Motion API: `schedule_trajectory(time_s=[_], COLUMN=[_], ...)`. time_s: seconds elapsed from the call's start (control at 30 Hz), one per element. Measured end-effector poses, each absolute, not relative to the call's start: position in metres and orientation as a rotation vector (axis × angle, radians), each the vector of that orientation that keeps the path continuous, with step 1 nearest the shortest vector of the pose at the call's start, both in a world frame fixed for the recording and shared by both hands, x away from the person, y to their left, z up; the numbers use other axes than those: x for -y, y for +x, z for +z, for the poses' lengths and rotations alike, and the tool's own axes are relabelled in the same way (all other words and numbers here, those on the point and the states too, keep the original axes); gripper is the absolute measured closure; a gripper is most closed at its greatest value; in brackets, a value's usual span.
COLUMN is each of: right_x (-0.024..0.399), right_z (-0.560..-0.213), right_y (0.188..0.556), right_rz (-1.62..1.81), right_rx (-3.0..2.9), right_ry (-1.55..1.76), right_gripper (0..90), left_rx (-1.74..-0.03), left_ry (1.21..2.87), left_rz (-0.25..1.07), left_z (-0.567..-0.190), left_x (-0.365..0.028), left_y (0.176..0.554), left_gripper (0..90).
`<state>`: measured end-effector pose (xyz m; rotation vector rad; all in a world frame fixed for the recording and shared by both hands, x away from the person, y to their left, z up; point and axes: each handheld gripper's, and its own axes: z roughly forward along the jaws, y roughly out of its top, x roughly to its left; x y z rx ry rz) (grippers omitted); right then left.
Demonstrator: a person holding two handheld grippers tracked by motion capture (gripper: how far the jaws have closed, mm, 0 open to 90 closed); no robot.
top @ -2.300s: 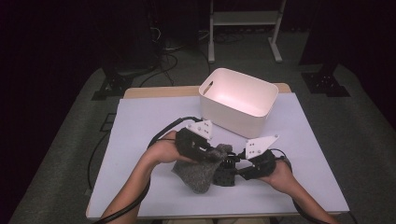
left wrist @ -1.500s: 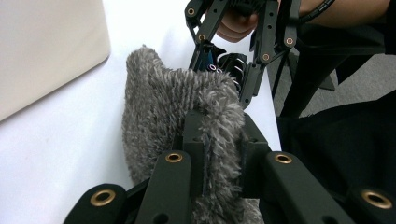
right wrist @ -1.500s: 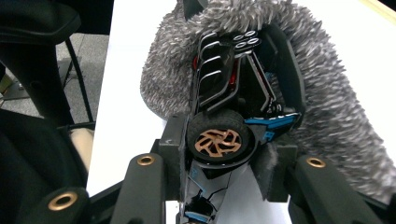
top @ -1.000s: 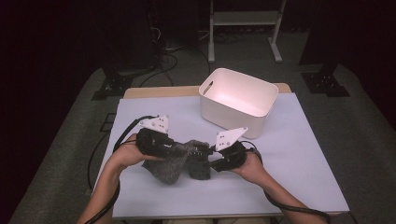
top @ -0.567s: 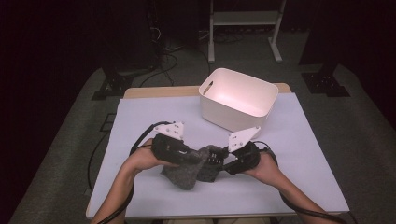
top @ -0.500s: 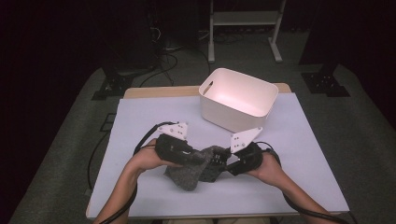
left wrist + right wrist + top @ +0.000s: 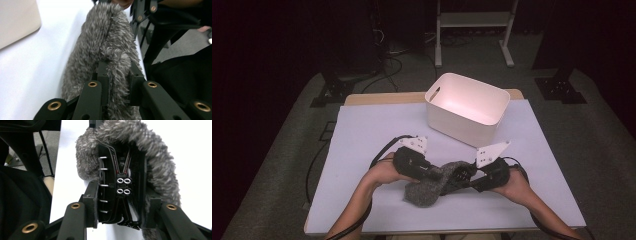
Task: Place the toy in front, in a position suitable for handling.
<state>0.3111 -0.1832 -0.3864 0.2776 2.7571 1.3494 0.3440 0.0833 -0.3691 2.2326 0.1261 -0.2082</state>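
- Grey fuzzy fabric cover [image 7: 428, 186] is lying on the white table [image 7: 362, 135], stretched between both grippers, near the front edge.
- Left gripper [image 7: 117, 75] is pinching a fold of the fur, jaws nearly closed.
- Right gripper [image 7: 120, 202] is clamping, jaws partly open, a black plastic device [image 7: 120, 185] the fur is wrapping.
- Cream plastic bin [image 7: 467, 107] is standing behind, apart.

Both forearms reach in low, wrists angled inward; the left tongs [image 7: 428, 172] are pinched tight; the right tongs [image 7: 462, 176] face them, jaws clamped partway.
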Motion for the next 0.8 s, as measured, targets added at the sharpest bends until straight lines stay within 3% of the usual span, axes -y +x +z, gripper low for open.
schedule_trajectory(time_s=[0.13, 0.8], right_x=[0.192, 0.228], right_z=[-0.391, -0.430], right_y=[0.310, 0.302], right_rz=[1.345, 1.325], right_rx=[-2.747, -2.780], right_ry=[0.323, 0.315], right_gripper=[53.8, 53.7], left_rx=[-0.147, -0.127], left_ry=[2.314, 2.394], left_rz=[-0.195, -0.203], left_z=[-0.379, -0.385], left_x=[-0.078, -0.065], left_y=[0.345, 0.346], left_gripper=[77.4, 76.1])
